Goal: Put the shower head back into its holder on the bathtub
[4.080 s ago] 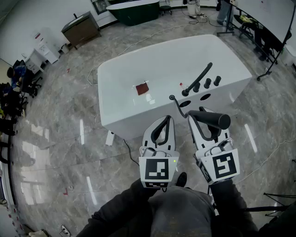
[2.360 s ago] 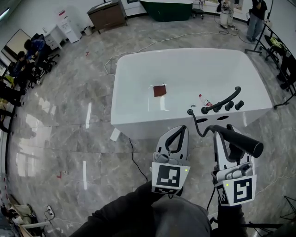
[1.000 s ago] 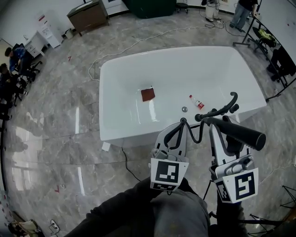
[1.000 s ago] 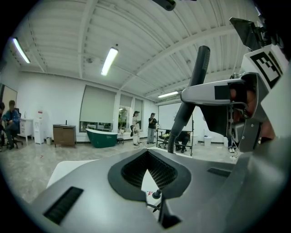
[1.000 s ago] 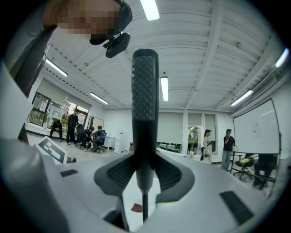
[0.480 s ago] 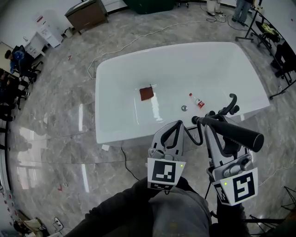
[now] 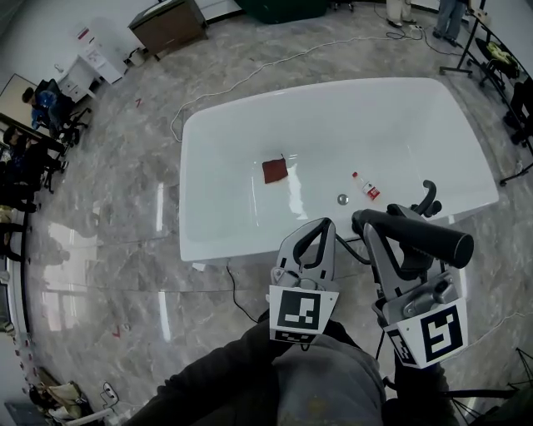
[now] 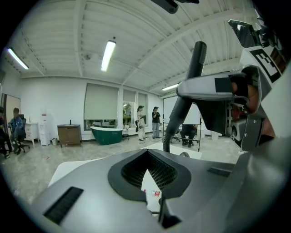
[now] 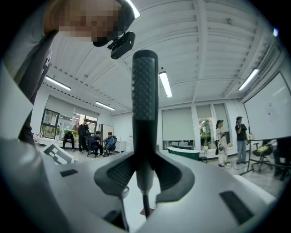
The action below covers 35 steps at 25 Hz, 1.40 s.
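My right gripper [image 7: 367, 223] is shut on the black shower head [image 7: 419, 236], which lies crosswise over the near rim of the white bathtub [image 7: 218, 133]. Its dark hose [image 7: 353, 250] loops down between the two grippers. In the right gripper view the ribbed handle [image 9: 144, 86] stands upright between the jaws of the right gripper [image 9: 144, 160]. My left gripper [image 7: 320, 225] is shut and holds nothing, just left of the hose. Black taps [image 7: 428, 198] show behind the shower head; the holder is hidden. In the left gripper view the left gripper [image 8: 148, 155] fills the bottom and the shower head [image 8: 191, 82] rises at right.
A red cloth [image 7: 274, 170], a small bottle [image 7: 366, 186] and the drain [image 7: 342, 200] lie in the tub. A white cable [image 7: 275, 62] runs over the marble floor. A wooden cabinet [image 7: 169, 23] and seated people [image 7: 33, 125] are far left; stands [image 7: 500, 58] are at right.
The view has swung round the tub, so the taps now lie behind the shower head. The right gripper has kept hold of the shower head, and the left has stayed shut beside it.
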{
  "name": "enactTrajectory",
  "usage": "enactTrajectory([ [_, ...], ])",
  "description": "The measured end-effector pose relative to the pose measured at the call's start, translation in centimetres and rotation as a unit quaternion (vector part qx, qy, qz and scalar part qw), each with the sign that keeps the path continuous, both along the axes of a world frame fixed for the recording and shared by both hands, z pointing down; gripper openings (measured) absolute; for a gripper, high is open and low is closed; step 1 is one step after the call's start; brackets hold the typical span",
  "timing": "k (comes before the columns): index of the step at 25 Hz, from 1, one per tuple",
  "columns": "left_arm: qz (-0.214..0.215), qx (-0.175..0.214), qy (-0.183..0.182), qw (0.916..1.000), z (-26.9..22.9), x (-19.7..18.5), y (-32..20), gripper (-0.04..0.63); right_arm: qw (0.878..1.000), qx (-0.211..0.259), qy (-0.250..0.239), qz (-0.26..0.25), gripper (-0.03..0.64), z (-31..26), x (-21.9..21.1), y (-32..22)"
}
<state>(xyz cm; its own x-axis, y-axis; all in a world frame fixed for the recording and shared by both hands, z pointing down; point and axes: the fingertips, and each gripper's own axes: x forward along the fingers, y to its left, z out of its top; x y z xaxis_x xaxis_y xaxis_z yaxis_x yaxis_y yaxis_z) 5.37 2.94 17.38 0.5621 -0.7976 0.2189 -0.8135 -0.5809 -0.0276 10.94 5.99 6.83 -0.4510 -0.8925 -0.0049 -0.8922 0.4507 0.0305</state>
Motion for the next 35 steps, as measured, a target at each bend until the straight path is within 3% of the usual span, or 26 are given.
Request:
enactTrajectory([
  [6, 0.012, -0.007, 0.007, 0.9999, 1.4, -1.3, -3.0, 0.003, 1.0, -0.011, -0.011, 0.005, 0.14, 1.3, -1.4, -3.3],
  [13, 0.03, 0.008, 0.026, 0.9992, -0.4, -1.6, -6.2, 0.003, 1.0, -0.003, -0.01, 0.005, 0.14, -0.6, -3.1, -5.9],
  [35, 0.028, -0.023, 0.028, 0.999, 1.7, -2.2, -8.6, 0.003, 0.997, -0.067, -0.002, 0.029, 0.14, 4.6, -2.3, -8.3],
])
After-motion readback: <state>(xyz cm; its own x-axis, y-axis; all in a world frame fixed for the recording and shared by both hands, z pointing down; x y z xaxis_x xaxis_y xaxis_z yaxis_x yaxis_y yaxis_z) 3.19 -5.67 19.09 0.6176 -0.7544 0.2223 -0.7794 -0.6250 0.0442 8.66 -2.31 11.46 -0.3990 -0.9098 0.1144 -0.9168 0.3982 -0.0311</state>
